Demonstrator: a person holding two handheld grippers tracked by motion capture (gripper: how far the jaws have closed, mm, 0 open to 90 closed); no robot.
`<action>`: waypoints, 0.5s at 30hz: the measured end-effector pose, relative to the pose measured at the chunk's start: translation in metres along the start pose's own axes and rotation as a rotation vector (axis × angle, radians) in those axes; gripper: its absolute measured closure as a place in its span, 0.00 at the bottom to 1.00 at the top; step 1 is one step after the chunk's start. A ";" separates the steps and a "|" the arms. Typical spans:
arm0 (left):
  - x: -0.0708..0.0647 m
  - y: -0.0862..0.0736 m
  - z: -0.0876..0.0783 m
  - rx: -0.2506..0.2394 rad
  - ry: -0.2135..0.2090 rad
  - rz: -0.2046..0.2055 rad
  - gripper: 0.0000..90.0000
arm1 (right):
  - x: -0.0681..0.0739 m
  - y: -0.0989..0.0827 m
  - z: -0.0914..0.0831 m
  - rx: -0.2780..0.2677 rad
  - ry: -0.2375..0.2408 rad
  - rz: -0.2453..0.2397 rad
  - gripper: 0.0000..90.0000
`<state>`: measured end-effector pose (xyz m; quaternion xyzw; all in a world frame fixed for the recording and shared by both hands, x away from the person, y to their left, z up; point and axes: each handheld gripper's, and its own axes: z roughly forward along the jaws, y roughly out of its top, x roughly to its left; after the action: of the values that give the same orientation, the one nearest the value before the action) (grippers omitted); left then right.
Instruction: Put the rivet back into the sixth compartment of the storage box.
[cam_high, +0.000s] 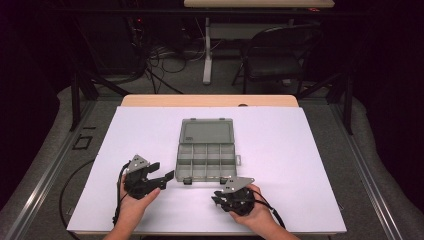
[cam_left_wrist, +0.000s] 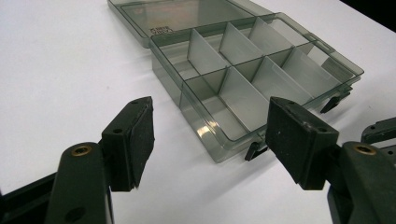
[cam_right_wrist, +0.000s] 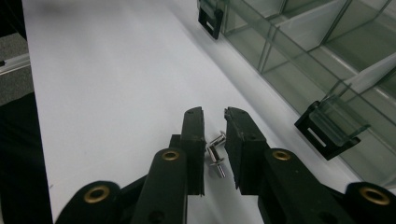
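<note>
The small metal screws (cam_right_wrist: 215, 154) lie on the white table (cam_high: 300, 150) right between the jaws of the right gripper (cam_right_wrist: 214, 116), close in front of the near right corner of the open organizer box (cam_high: 206, 161). There seem to be two shiny pieces, one across the other, though they are too small to tell apart for sure. The right gripper's jaws stand close together with only a narrow gap, one on either side of the screws; whether the pads already press on them cannot be told, and the screws rest on the table surface. In the high view the right gripper (cam_high: 218, 199) sits just in front of the box's near right corner, held in the person's right hand (cam_high: 255, 212).

The box is smoky grey see-through plastic, with its lid (cam_high: 207, 131) folded back flat on the far side and its compartments split by thin dividers. Black latches (cam_right_wrist: 327, 133) hang from its near edge, one of them just beside the right gripper's jaws.

The left gripper (cam_left_wrist: 210, 135) points at the near left corner of the box, its jaws wide apart with nothing between them but bare table and the box corner farther off. In the high view the left gripper (cam_high: 162, 175) lies just beside that corner, held in the left hand (cam_high: 134, 202).

There is a small moulded mark (cam_left_wrist: 161, 31) on the lid near the hinge, too small to read.
</note>
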<state>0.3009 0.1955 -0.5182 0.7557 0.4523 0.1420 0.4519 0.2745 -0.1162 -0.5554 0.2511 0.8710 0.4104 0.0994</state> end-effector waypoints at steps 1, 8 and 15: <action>0.000 0.000 0.000 0.000 0.001 0.000 0.36 | 0.000 0.000 0.001 0.004 -0.002 -0.001 0.88; 0.000 0.000 -0.001 -0.003 0.003 -0.003 0.36 | 0.000 -0.002 0.005 0.033 -0.015 -0.004 0.94; -0.001 -0.001 -0.001 0.000 0.002 0.000 0.36 | 0.001 -0.001 0.004 0.042 -0.011 0.001 0.96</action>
<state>0.2995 0.1956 -0.5182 0.7557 0.4527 0.1428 0.4512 0.2750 -0.1138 -0.5586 0.2555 0.8788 0.3907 0.0985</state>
